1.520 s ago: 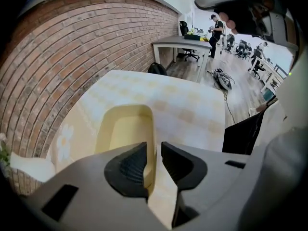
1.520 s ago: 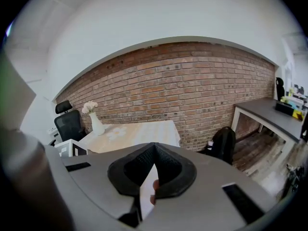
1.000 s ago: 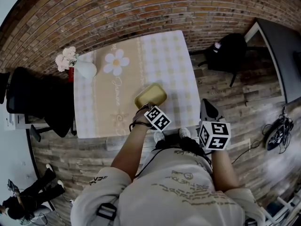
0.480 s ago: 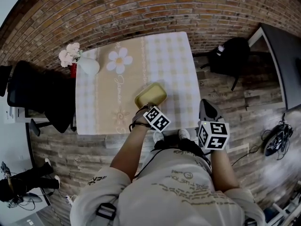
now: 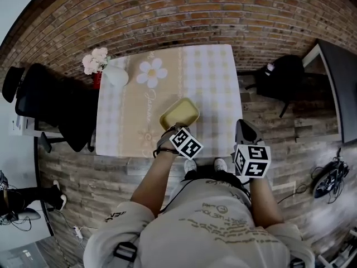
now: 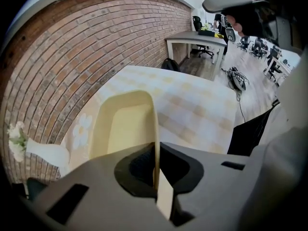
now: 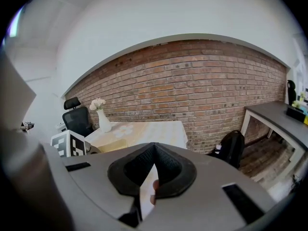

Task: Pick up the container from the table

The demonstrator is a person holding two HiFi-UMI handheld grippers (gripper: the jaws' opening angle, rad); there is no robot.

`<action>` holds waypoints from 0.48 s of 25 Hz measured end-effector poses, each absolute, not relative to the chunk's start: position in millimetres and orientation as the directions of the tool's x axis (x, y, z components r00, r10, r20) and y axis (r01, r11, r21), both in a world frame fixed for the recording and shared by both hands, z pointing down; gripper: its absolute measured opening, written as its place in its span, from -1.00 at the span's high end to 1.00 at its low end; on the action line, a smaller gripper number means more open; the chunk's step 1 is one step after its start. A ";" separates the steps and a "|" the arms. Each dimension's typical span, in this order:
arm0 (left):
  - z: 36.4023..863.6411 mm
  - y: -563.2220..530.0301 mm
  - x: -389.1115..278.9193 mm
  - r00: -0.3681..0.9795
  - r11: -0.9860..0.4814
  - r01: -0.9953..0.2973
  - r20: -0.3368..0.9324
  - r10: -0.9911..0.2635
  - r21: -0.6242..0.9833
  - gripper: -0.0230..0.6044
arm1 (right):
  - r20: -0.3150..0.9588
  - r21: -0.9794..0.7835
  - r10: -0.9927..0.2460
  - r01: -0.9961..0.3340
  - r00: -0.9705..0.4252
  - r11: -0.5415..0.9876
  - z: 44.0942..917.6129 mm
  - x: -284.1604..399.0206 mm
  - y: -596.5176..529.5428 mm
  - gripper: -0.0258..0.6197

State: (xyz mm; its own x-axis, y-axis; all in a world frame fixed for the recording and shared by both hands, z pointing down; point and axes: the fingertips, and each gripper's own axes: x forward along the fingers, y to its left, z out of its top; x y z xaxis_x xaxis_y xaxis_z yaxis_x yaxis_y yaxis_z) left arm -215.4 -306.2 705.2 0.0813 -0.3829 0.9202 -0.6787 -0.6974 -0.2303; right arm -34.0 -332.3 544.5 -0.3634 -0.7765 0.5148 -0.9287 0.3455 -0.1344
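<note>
A pale yellow rectangular container (image 5: 179, 113) is over the near middle of the table with the checked, flower-printed cloth (image 5: 212, 77). My left gripper (image 5: 168, 131) is at its near end, shut on the rim. In the left gripper view the container's (image 6: 126, 129) thin side wall runs straight into the closed jaws of the left gripper (image 6: 156, 173). Whether its base touches the cloth I cannot tell. My right gripper (image 5: 245, 134) is held off the table's near right corner, beside my body. In the right gripper view the right gripper (image 7: 148, 186) looks shut with nothing in it.
A white vase with pale flowers (image 5: 113, 73) stands at the table's far left corner. A black office chair (image 5: 58, 108) sits left of the table. A black backpack (image 5: 281, 76) lies on the floor to the right, by a dark desk (image 5: 341, 77). A brick wall runs behind.
The table has slid right and slightly down in the head view while both grippers and the container kept their places in it. The left gripper's grip on the container is unchanged.
</note>
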 end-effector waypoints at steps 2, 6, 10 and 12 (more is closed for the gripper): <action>694.5 -305.9 -219.0 0.079 -0.684 -0.690 0.916 -0.393 -0.234 0.89 | 0.510 -0.139 -0.771 -0.921 -0.382 0.365 543.7 -40.1 -334.5 0.92; 668.3 -303.5 -229.7 0.076 -0.651 -0.720 0.906 -0.417 -0.240 0.89 | 0.499 -0.144 -0.755 -0.900 -0.425 0.412 540.1 -55.9 -338.5 0.92; 641.7 -298.3 -245.8 0.062 -0.615 -0.747 0.894 -0.444 -0.254 0.90 | 0.485 -0.147 -0.733 -0.871 -0.477 0.469 536.4 -77.0 -342.0 0.92; 630.5 -292.3 -253.2 0.052 -0.605 -0.753 0.893 -0.446 -0.258 0.90 | 0.479 -0.146 -0.722 -0.856 -0.500 0.496 534.8 -87.4 -342.8 0.92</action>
